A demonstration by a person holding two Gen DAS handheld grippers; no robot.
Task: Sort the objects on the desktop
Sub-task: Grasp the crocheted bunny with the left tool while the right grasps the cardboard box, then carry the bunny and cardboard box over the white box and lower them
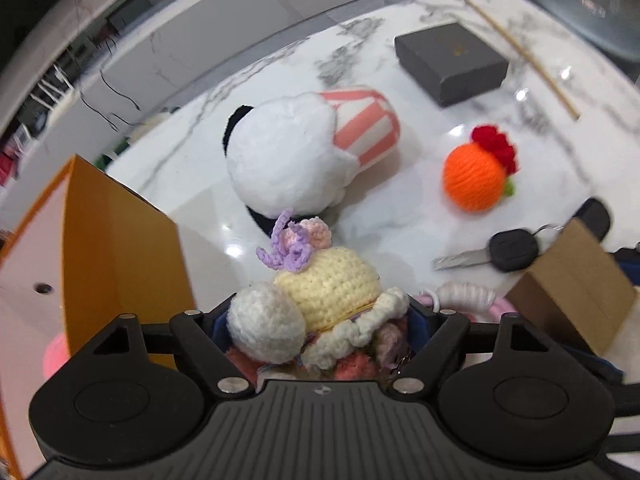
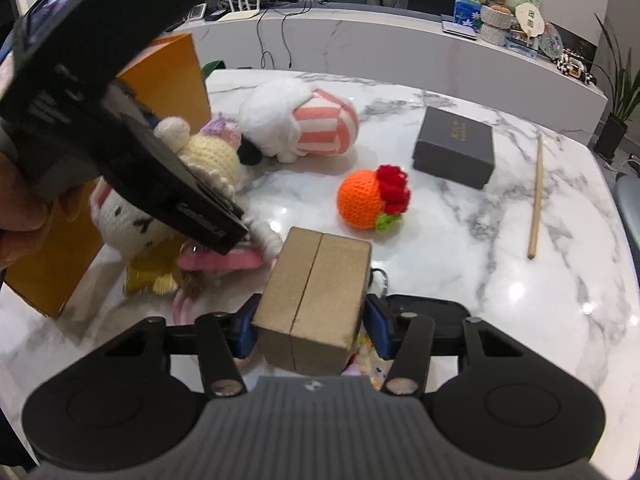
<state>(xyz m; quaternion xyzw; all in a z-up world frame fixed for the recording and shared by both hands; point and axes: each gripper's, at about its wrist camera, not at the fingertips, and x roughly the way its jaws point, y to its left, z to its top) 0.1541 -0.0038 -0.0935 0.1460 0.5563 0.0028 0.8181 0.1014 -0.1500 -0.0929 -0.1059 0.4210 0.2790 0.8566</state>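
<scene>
Left hand-held gripper [image 1: 320,320] wide open w/ crochet doll [image 1: 328,284] betw. jaws, ungripped; right hand-held gripper [image 2: 310,328] clamps cardboard box [image 2: 316,296], long axis pointing fwd.

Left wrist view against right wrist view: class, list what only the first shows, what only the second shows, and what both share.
Only the left wrist view: a car key lying on the marble.
Only the right wrist view: the crochet doll's stitched face and a potted plant behind the marble table.
Both: the orange crochet ball, dark gift box, striped plush toy, wooden stick and cardboard box.
</scene>
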